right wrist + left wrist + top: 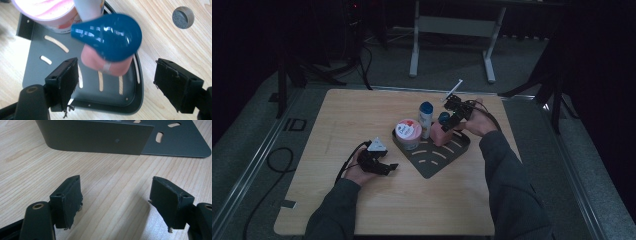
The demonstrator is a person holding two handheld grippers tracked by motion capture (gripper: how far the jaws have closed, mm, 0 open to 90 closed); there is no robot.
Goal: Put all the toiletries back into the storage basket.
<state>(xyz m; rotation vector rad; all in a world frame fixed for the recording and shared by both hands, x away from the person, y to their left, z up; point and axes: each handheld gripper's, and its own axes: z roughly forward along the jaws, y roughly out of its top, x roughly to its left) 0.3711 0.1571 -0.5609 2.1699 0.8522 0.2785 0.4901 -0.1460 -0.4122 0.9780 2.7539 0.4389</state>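
A dark grey slotted tray (437, 161) lies at the table's middle right. On it stand a pink bottle with a blue cap (441, 130), a pink tub (408, 133) and a white tube with a blue cap (426, 118). My right gripper (457, 118) hovers just above and behind the pink bottle, open. In the right gripper view the pink bottle (110, 37) stands beyond the spread jaws of my right gripper (116, 72), neither pad touching it. My left gripper (384, 167) rests low at the tray's left corner, open and empty, and the left gripper view shows my left gripper (116, 182) facing the tray's wall (95, 137).
The tub (47, 12) and the tube (88, 7) crowd the bottle's far side. A round hole (183, 17) is set in the wooden tabletop beside the tray (37, 72). A white stick (455, 88) lies at the table's far edge. Bare wood (412, 210) spreads at the front.
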